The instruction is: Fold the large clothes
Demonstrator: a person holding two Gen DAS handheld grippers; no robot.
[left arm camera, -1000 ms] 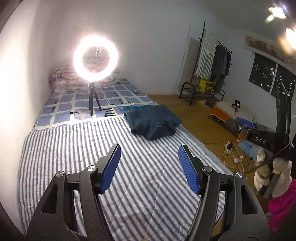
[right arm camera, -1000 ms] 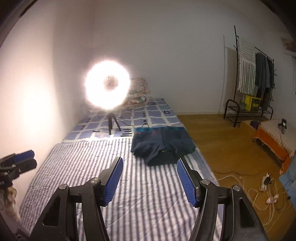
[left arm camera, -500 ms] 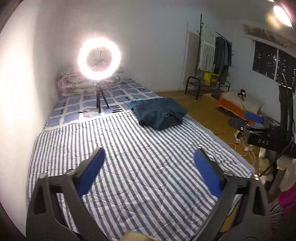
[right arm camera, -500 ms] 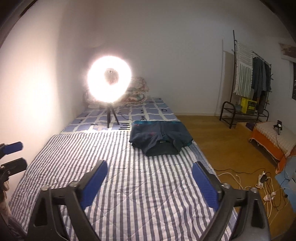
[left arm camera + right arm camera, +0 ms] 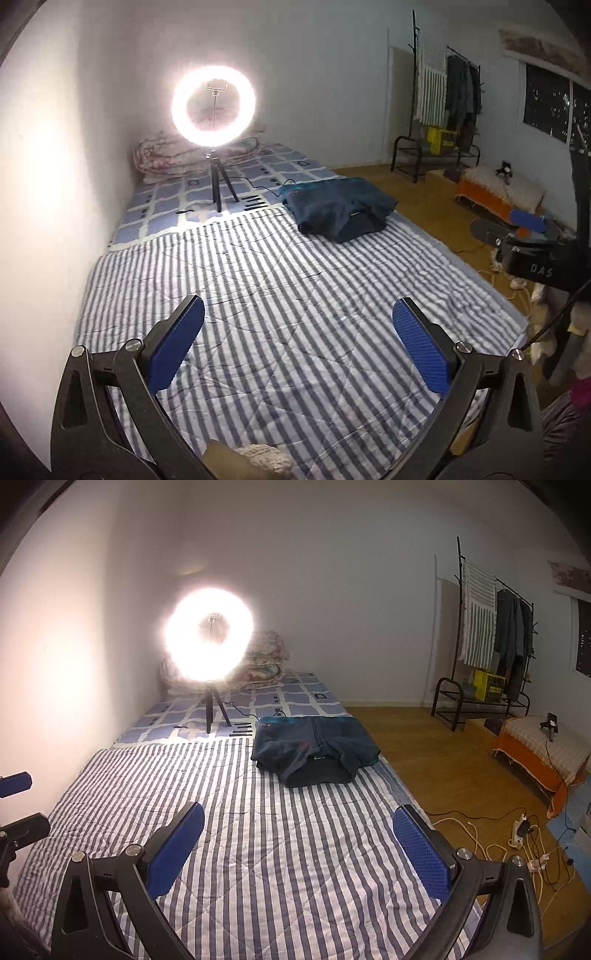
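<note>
Leftmost in both views runs a white wall, with the bed pushed against it. Over the near part of the bed lies a blue-and-white striped quilt, flat and bare under both tools. Beyond it shows a sheet of blue squares, and at the far end against the wall sits a heap of flowered bedding.

On the sheet stands a lit ring lamp on a small black tripod, its glare washing out the wall beside it; a thin black cable trails from it across the sheet.

Right of the tripod, at the far right side of the bed where quilt meets sheet, lies the garment: dark blue, folded into a compact bundle, zip up the middle, well apart from both tools.

The left gripper hangs over the quilt with its blue-padded fingers spread wide and nothing between them. The right gripper hangs likewise over the quilt's near right part, fingers spread fully and holding nothing. In the right view the left gripper's tips show at the left edge.

Farther right is wooden floor with white cords and a power strip near the bed. Against the far wall stands a black clothes rack hung with a striped towel and dark clothes, and nearer lies a low orange-edged cushion.
</note>
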